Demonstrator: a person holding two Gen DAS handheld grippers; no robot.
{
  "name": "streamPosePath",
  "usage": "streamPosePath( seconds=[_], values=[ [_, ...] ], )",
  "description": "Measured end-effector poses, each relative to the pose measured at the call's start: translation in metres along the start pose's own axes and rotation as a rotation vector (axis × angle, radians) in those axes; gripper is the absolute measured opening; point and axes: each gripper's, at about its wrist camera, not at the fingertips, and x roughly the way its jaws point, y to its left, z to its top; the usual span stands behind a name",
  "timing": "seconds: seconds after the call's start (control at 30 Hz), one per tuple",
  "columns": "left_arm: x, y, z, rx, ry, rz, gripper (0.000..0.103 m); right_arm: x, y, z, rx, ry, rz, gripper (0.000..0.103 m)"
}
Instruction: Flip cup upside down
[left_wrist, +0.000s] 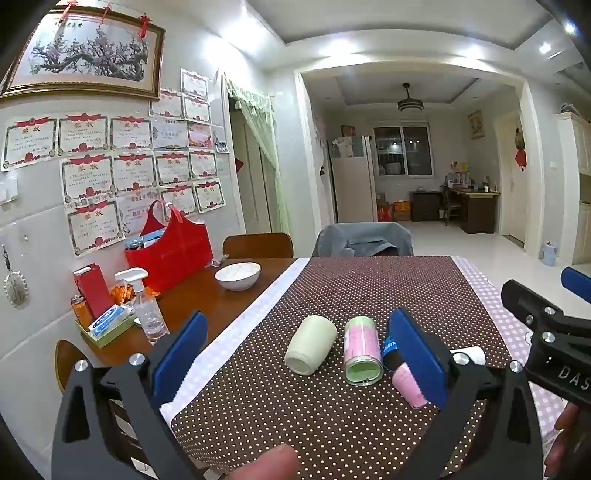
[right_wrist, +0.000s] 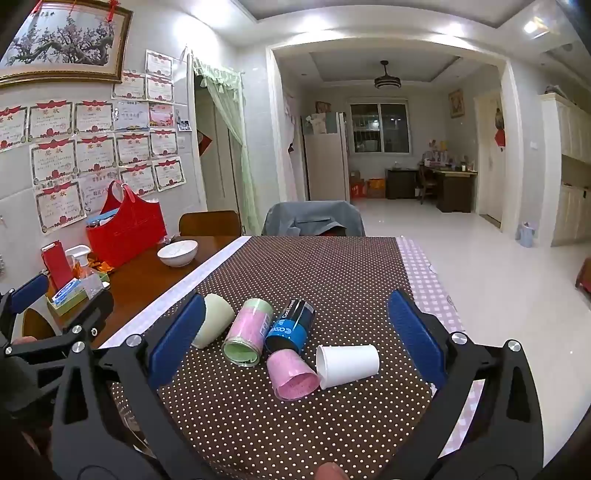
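Lying on its side on the dotted cloth (right_wrist: 295, 424), nearest the right gripper (right_wrist: 297, 338), the white paper cup (right_wrist: 349, 365) is judged light, thin-walled and easily crushed; a gentle hold across its middle is advised. Four other tumbled cups are clustered beside it. Both the right and the left gripper (left_wrist: 299, 352) are held wide apart, empty.

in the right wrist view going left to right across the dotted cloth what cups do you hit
cream cup → pink and green cup → blue and black cup → white cup. The small pink cup lies nearer, below the blue and black one, so its place in the order is unclear.
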Motion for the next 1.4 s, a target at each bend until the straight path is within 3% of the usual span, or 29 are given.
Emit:
streamPosePath(
  seconds=[0.3,0.83,1.4],
  values=[
    [-0.004,0.011,0.012,-0.013,-0.087,0.026,0.098,0.006,0.004,0.006,0.000,0.002,-0.016,0.097],
    [0.022,0.020,0.005,-0.059,-0.020,-0.010,0.099,0.021,0.002,0.008,-0.014,0.012,-0.033,0.097],
    [0.025,0.016,0.007,-0.050,-0.022,-0.016,0.099,0.026,0.005,0.017,-0.024,0.013,-0.025,0.097]
  ],
)
